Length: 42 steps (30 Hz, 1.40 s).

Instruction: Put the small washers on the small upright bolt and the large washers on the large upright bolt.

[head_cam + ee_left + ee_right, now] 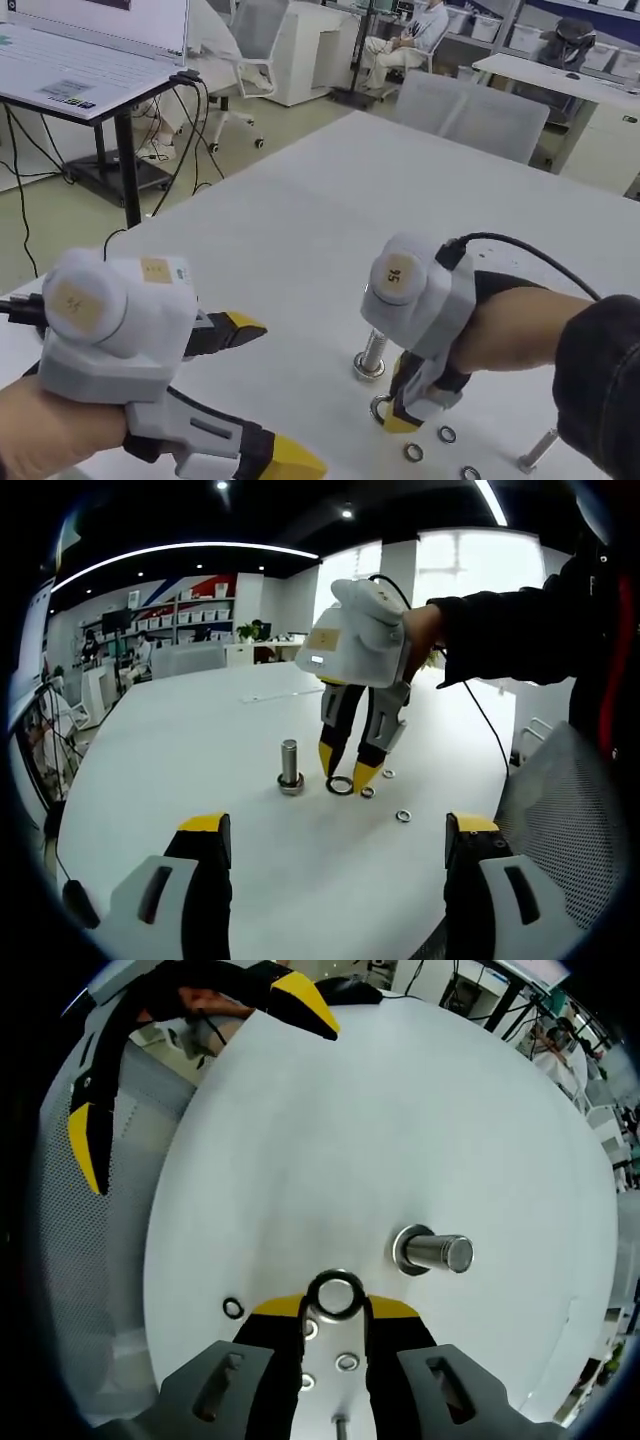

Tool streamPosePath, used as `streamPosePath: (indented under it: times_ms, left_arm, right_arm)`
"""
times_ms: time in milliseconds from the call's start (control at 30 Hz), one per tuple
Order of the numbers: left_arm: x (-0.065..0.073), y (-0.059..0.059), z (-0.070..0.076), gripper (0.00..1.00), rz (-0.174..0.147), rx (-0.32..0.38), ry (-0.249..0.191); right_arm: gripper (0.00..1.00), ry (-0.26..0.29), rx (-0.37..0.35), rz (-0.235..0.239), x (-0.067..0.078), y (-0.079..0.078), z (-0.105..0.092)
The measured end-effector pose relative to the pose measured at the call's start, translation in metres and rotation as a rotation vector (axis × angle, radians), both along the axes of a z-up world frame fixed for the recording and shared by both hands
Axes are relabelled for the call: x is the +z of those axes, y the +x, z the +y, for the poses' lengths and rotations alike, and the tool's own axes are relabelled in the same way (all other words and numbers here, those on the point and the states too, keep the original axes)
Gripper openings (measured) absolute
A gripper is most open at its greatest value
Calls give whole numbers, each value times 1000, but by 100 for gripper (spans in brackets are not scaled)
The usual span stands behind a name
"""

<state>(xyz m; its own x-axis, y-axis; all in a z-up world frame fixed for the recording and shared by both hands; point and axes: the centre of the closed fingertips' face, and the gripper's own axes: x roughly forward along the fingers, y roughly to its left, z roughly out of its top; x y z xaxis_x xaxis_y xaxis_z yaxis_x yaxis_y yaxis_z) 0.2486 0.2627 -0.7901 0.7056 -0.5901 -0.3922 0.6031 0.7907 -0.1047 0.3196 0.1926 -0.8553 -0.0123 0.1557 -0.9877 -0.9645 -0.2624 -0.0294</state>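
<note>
Right tool point(335, 1308) clenched on a large washer point(312, 1288) low over the counter point(300, 1140), just beside the large bolt point(432, 1251) (upright); left tool point(337, 830) released, jaws wide.

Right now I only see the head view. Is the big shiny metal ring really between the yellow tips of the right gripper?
Observer: Yes, the large steel washer sits as a full circle midway between the yellow tips of the right gripper.
Operator: Is it up by the top of the fat bolt?
Observer: No. Side-on in the left gripper view, it is low, beside the foot of the large upright steel bolt, whose top stands above it.
Operator: Is my left gripper carrying anything?
Observer: No, the left gripper has wide-open jaws with just the white table between them.
</note>
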Motion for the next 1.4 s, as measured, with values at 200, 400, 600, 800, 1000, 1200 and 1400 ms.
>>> streamPosePath:
  times_ms: [200,400,600,800,1000,1200,1400]
  left_arm:
    - [1,0,-1,89,-3,-7,0]
    - [1,-1,-1,89,-4,-12,0]
    - [2,-1,-2,89,-7,-16,0]
    - [2,-1,-2,89,-8,-16,-1]
    - [3,-1,-1,89,-12,-12,-4]
    - [2,-1,0,89,-11,-6,-7]
    - [0,-1,0,88,-5,-1,-10]
  right_arm:
    - [23,9,-6,-15,15,3,-3]
    - [23,34,-18,-37,35,10,-2]
    - [23,52,-16,-58,48,15,2]
    - [23,64,-5,-80,57,19,9]
    - [23,70,11,-103,66,26,17]
    - [23,72,25,-115,70,33,27]
    - [23,62,48,-117,66,35,35]
